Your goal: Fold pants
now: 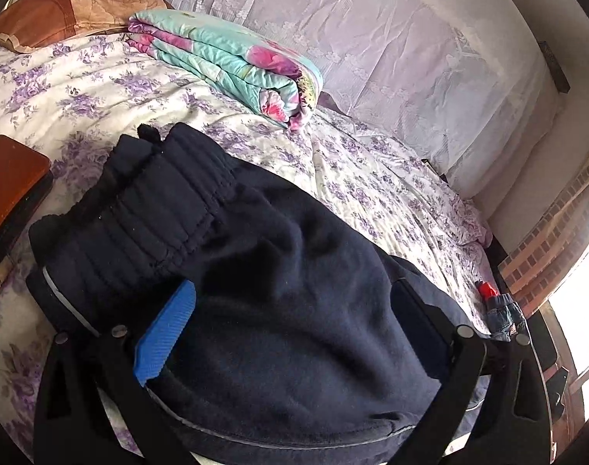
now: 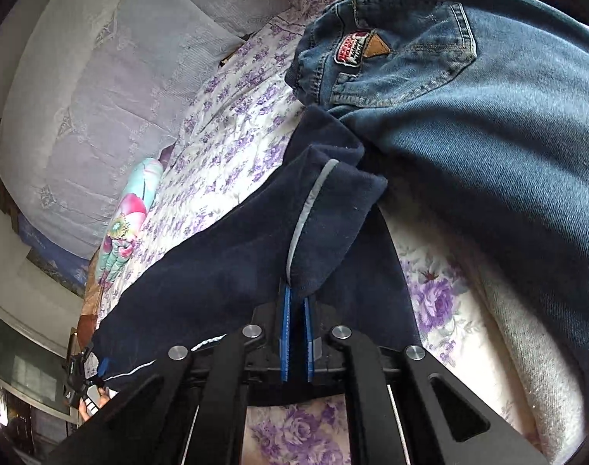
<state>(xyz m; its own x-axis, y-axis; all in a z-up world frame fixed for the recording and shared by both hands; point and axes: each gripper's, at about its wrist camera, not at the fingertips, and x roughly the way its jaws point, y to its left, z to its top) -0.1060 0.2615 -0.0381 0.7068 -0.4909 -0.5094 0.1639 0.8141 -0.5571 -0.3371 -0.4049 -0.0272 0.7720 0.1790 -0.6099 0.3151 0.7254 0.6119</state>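
Dark navy sweatpants (image 1: 278, 283) with a grey side stripe and a ribbed elastic waistband lie on the floral bed. In the left wrist view my left gripper (image 1: 294, 310) is open, its blue pad (image 1: 166, 329) at the left and the other finger at the right, with the bunched pants lying between them. In the right wrist view my right gripper (image 2: 297, 302) is shut on a fold of the navy sweatpants (image 2: 255, 240) at the grey stripe, holding it above the bed.
A pair of blue jeans (image 2: 488, 124) lies right beside the held fold. A folded turquoise and pink quilt (image 1: 232, 62) and a brown pillow (image 1: 61, 15) lie further up the bed. A brown wooden piece (image 1: 11, 182) is at the left. A lace-covered headboard (image 1: 372, 38) is behind.
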